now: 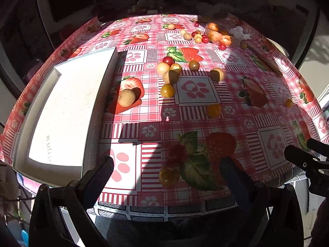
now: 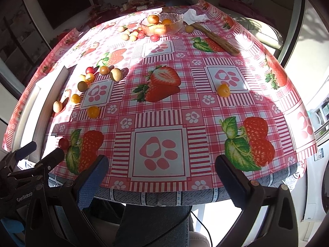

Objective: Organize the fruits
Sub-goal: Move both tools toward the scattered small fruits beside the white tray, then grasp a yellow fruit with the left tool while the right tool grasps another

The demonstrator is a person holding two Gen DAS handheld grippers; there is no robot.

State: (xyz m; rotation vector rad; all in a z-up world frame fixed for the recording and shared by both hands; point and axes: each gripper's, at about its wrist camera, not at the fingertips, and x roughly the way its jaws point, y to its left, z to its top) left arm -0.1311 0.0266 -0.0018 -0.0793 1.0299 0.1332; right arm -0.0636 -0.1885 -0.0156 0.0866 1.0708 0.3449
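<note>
Fingers (image 1: 107,170) apart, fruits (image 1: 168,72) seemingly beyond.

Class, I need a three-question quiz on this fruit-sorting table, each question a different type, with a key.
1. True or false: the white tray already holds fruit.
2. Multiple choice: the glass bowl sits at the table's (A) near edge (B) far end (C) inside the tray.
3. Fill in: both the left gripper and right gripper have jaws standing ____, holding nothing.

Key: 1 false; 2 B; 3 open.
</note>
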